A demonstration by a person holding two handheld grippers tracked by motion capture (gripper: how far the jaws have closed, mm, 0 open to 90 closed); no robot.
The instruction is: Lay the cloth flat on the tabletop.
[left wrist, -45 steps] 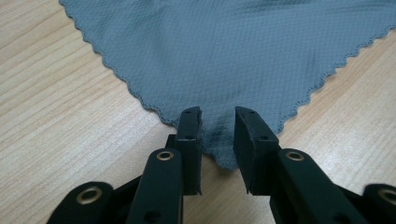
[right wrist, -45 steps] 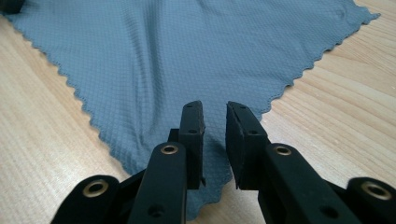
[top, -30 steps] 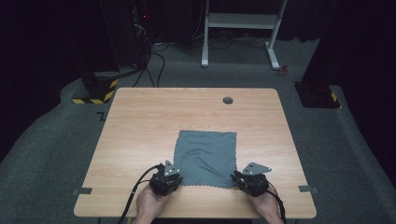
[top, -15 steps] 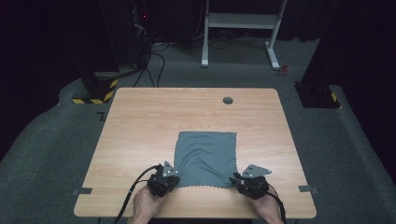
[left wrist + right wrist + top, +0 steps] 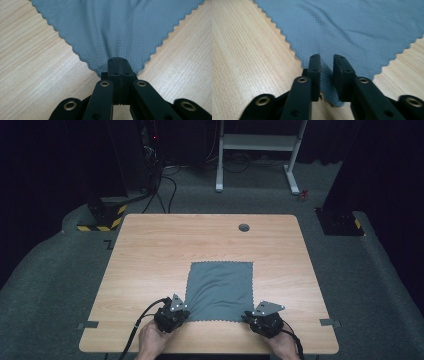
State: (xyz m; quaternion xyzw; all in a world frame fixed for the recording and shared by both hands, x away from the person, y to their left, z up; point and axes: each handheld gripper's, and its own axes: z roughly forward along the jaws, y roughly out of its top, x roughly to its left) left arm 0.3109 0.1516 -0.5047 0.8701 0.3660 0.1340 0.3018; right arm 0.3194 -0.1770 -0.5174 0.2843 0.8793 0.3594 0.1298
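From the high view, the grey square cloth with pinked edges [image 5: 220, 290] lies flat on the near half of the wooden tabletop [image 5: 150, 260], a claw at each near corner. Left gripper view: left claw [image 5: 117, 61] is clamped on its corner. Right gripper view: right claw [image 5: 327, 60] has just been closing, narrow, corner between, not yet pinched. One grip done; the lift is left, I'd say.

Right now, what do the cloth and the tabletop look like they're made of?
Cloth: grey, looks like thin microfibre; fine grid weave, matte, zigzag-cut edges, soft creases. The left gripper is shut on one corner; the right gripper's jaws straddle another with a gap, and they have just been closing. Tabletop: light wood grain, smooth with a slight sheen, probably laminate rather than solid wood; I can't tell for certain.
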